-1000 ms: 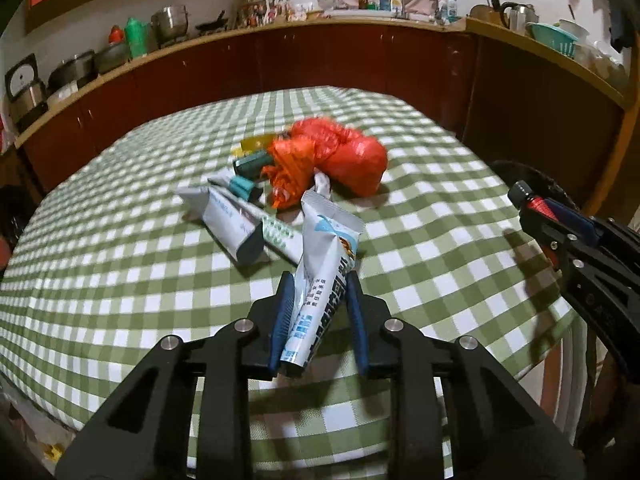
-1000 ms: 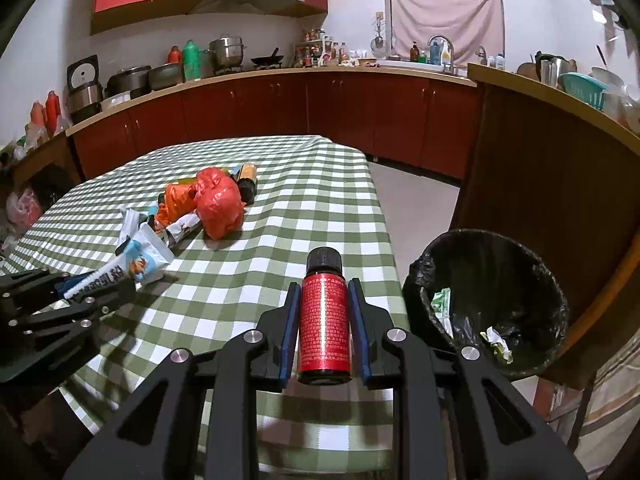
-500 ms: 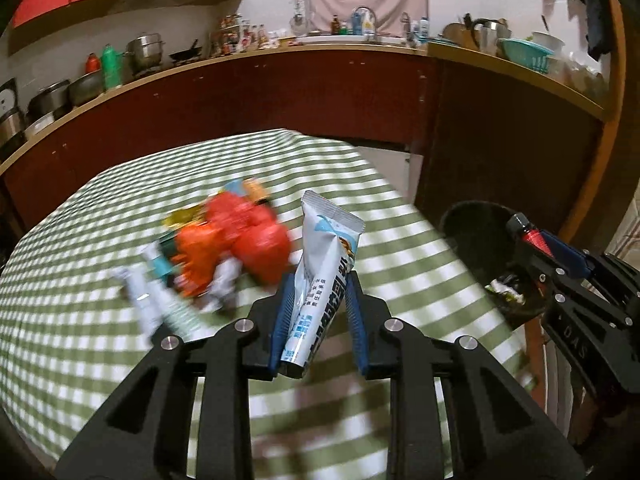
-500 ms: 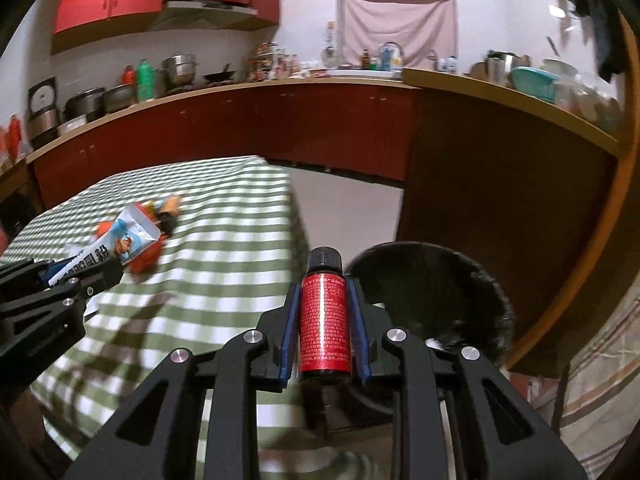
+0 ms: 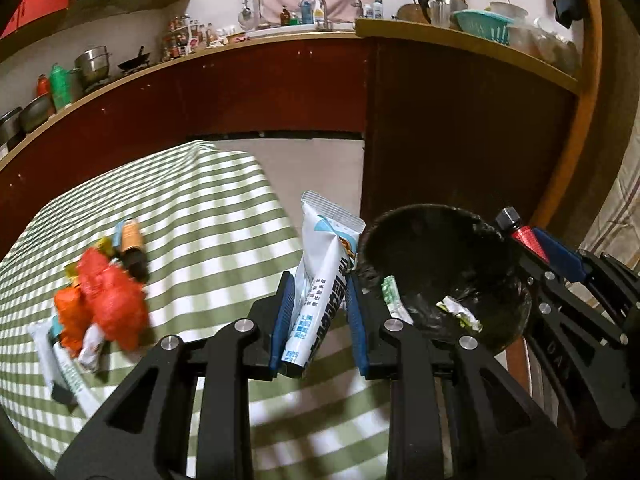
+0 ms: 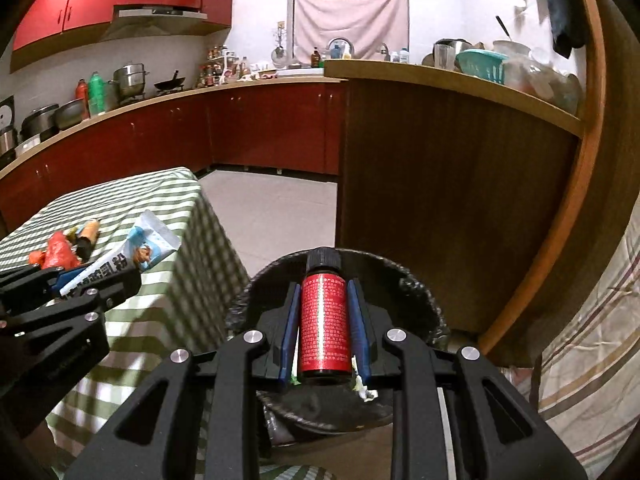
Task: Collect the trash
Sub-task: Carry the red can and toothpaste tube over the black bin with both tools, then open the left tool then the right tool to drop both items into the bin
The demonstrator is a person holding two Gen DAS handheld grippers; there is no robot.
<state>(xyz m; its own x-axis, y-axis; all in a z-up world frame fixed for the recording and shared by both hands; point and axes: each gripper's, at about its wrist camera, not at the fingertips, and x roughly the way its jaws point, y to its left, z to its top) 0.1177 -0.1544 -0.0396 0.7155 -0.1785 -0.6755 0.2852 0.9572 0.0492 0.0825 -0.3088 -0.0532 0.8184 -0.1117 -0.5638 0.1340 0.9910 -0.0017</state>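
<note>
Both grippers have been swung from tabletop [image 5: 224,208] toward bin [image 6: 416,292]: right gripper [image 6: 323,320] jaws clamp a red bottle [image 6: 322,328] above it for release; left gripper [image 5: 318,312] jaws clamp a white tube [image 5: 320,280] alongside.

Your two wrist cams, both looking forward

Left looks across the counter [image 5: 224,216] corner, right sits close above the bin [image 6: 420,300]; both share bin [image 5: 440,264] and kitchen.

A white and blue tube [image 5: 324,276] stands pinched upright in the left tool [image 5: 318,312], beside the black-lined bin [image 5: 500,320]. A red bottle with a black cap [image 6: 323,316] sits clamped in the right tool [image 6: 324,328], directly over the bin's opening. Red crumpled bags [image 5: 108,300] and other wrappers lie on the checked surface [image 5: 208,216].
</note>
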